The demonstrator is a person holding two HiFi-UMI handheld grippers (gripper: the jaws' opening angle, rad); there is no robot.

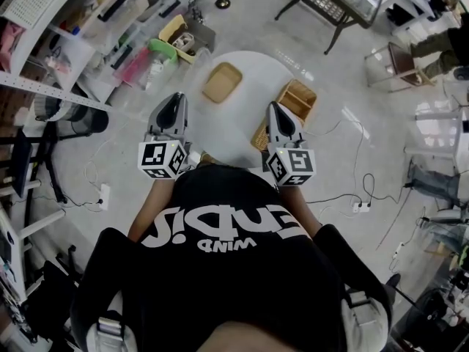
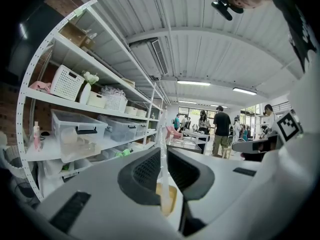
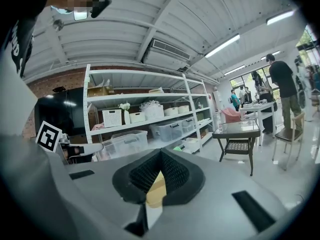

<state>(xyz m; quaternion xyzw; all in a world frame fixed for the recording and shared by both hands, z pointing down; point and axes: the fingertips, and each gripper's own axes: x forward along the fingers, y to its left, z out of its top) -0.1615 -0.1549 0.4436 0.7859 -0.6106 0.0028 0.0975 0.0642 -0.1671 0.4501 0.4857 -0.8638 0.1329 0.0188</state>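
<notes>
Left hand-held gripper and right hand-held gripper are both clenched, empty, hovering at the tabletop's near edge. Tray and basket sit on it, untouched; nothing grasped yet.

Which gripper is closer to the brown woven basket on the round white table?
Right. The right gripper sits at the brown woven basket's near edge; the left gripper is off to its left, beyond the shallow tan tray.
</notes>
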